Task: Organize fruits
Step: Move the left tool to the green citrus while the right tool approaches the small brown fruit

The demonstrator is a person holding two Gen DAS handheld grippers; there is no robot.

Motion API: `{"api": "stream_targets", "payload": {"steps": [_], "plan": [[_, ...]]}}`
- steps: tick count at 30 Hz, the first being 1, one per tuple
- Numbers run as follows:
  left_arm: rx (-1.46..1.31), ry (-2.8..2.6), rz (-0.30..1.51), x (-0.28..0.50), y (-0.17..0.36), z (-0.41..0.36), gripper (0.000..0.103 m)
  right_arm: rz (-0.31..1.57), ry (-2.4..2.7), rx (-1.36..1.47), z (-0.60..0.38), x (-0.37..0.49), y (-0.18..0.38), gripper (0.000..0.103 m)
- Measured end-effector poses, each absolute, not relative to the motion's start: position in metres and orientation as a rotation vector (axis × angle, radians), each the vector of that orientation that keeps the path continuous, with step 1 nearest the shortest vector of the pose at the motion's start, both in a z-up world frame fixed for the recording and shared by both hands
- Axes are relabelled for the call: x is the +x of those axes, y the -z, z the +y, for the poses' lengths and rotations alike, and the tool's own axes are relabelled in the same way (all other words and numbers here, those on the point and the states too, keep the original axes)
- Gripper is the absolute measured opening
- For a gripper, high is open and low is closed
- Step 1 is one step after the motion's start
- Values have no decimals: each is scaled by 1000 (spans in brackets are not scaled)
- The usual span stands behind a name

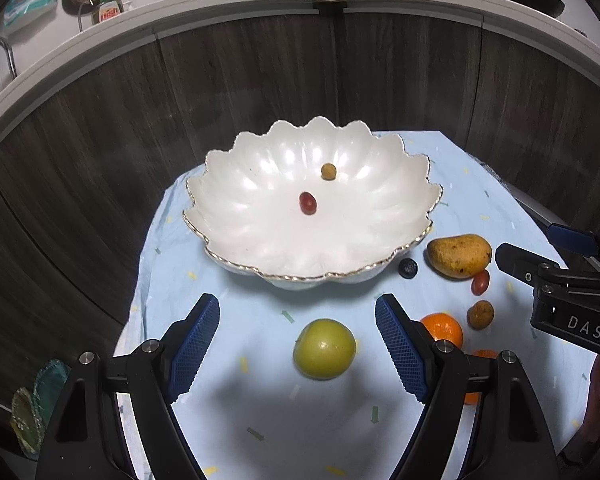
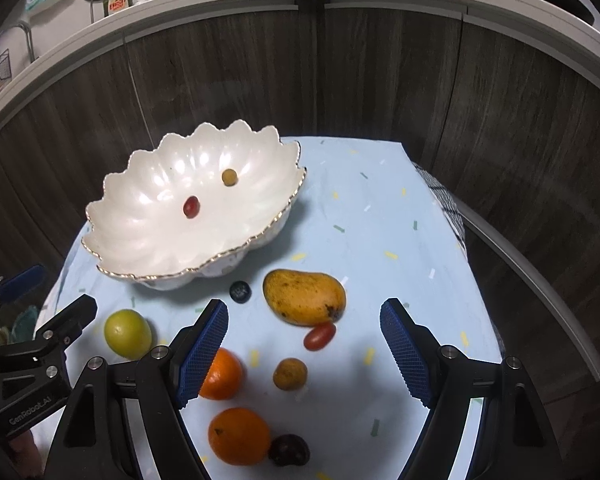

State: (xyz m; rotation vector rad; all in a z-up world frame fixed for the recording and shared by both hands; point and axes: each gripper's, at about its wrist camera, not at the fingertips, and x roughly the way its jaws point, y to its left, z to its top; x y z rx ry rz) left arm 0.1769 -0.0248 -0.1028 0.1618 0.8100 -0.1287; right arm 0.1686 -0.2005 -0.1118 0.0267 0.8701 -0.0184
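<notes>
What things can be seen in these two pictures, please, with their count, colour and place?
bowl: one, white with gold rim, on the cloth at the back left
tomato in the bowl: one, red, near the middle of the bowl
round fruit in the bowl: one, yellow-brown, behind that tomato
mango: one, yellow-orange, right of the bowl
blueberry: one, dark blue, between bowl and mango
loose tomato: one, red, touching the mango's near side
brown fruit: one, in front of that tomato
oranges: two, orange, near edge
dark fruit: one, beside the nearer orange
apple: one, green, in front of the bowl
cloth: one, light blue
left tongs: open, around the apple
right tongs: open, over the loose fruit
</notes>
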Motion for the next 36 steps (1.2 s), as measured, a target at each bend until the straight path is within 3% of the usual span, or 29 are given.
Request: {"api": "stream_targets", "payload": {"steps": [23,36], "plan": [[167,119,878,184,139,-31,80,994,36,50,-208,171,161,77],[153,119,917,191,153,-31,74,1057,21,74,-208,177,176,63]]}}
